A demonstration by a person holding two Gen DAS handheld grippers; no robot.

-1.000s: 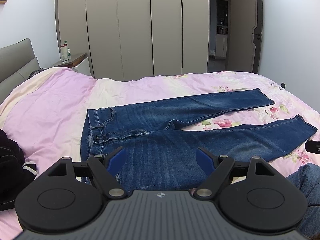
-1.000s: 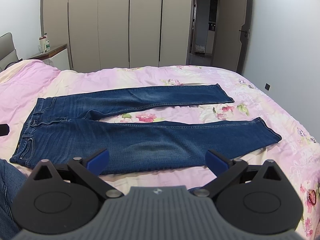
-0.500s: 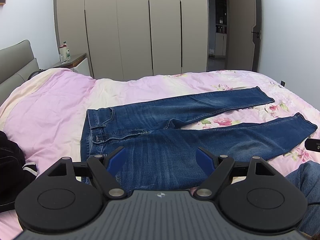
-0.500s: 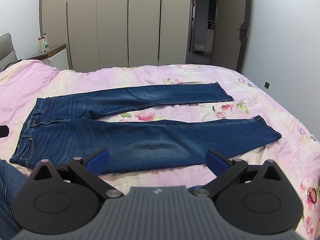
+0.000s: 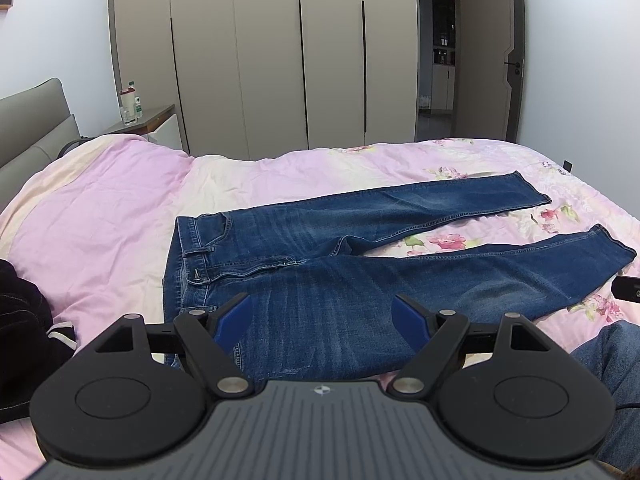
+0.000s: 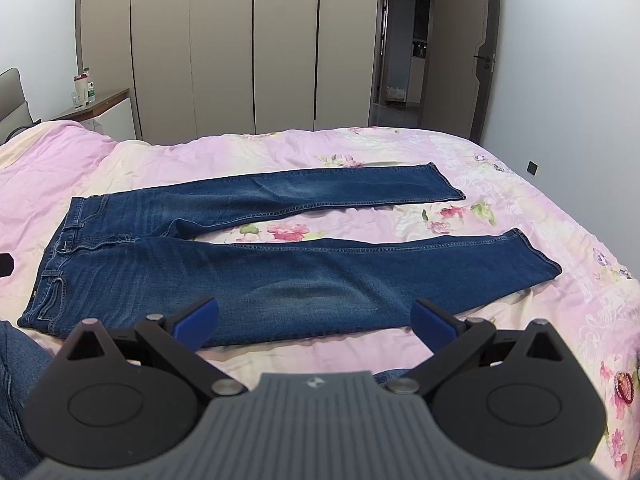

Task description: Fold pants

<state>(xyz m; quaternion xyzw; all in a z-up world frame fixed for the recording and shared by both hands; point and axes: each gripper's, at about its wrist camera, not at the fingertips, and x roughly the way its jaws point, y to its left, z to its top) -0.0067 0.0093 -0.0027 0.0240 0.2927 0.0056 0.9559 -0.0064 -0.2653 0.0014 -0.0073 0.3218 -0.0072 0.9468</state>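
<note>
A wide bed covered by a pink and cream quilt printed with flowers (image 6: 500,168) carries everything here; its fabric looks soft and loosely puffed, with shallow wrinkles. Spread flat across the middle of it lies a pair of dark blue denim jeans (image 6: 280,276), waistband toward the headboard end, both legs running toward the foot end and parted in a narrow V with floral quilt showing between them. The denim looks heavy and stiff, faded paler down the thighs, with stitched seams and hems. The near leg lies close to the bed's near edge.

The left gripper (image 5: 322,316), black with blue pads, hangs above the hip and upper thigh of the near leg, jaws spread wide and holding nothing. The right gripper (image 6: 314,318) hovers over the knee area of the same leg, also wide apart and empty. No fold has been made yet.

The likely trouble: a pinch taken too deep could catch the quilt along with the denim and drag the bedding up. Gripping one layer only would let the leg twist or gape as it is carried over. Uneven lifting by the two grippers could leave the legs misaligned, since thick denim holds creases.

At the near headboard corner sits a black garment (image 5: 20,320).
</note>
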